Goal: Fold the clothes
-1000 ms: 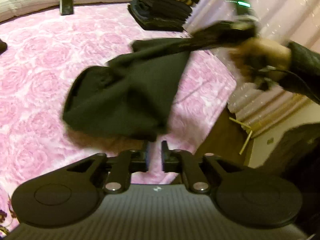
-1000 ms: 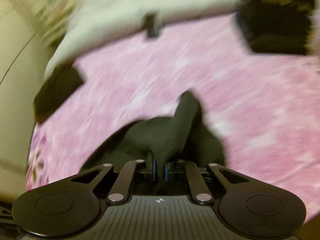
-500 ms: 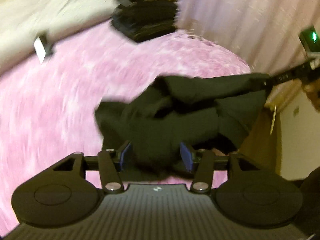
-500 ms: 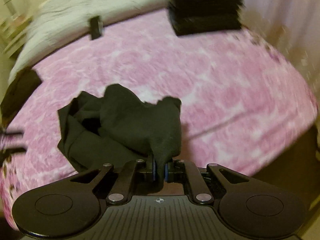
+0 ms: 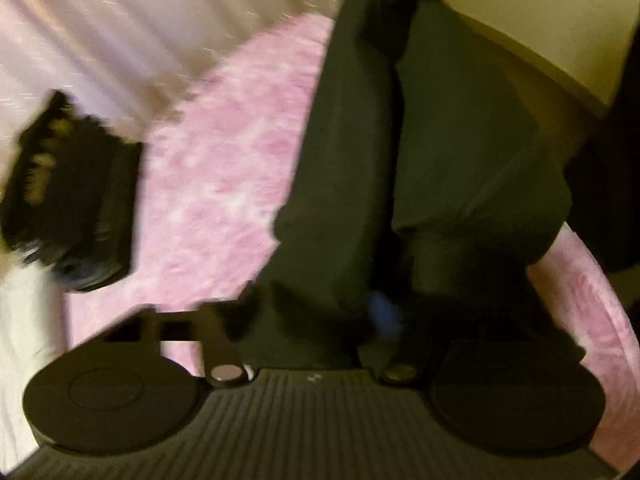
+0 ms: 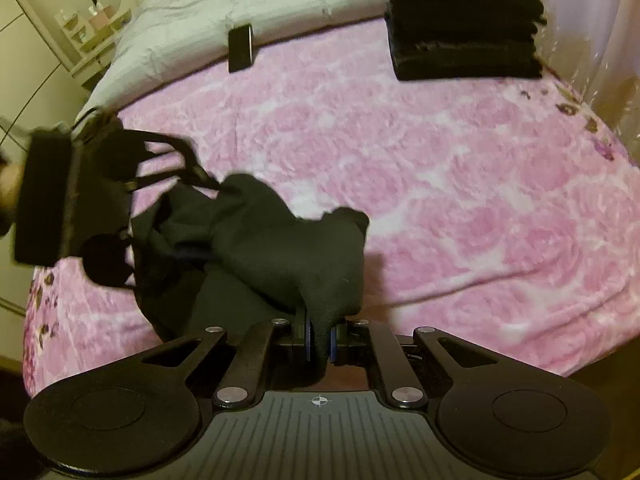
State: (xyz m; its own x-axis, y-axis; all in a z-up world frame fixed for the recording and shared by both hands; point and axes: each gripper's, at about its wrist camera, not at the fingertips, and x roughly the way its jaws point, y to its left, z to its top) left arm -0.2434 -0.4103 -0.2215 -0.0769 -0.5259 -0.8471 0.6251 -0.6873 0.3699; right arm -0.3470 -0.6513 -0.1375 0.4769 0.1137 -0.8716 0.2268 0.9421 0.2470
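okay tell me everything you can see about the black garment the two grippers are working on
The black garment is a soft, matte, knit-looking cloth, bunched in thick folds, held above the pink rose-patterned bedspread. The right gripper is shut on one end, cloth pinched between its blue pads. The left gripper, whose jaws have just been closing, grips the other end. In the blurred left wrist view it hangs stretched between them. What kind of garment it is cannot be told.

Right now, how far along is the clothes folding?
Done: a stack of folded dark clothes sits at the far side of the pink blanket. In hand: one black garment, bunched and unfolded, pinched in the right claw, while the left claw has just been closing on its other end. Left: spreading and folding it, then stacking it.
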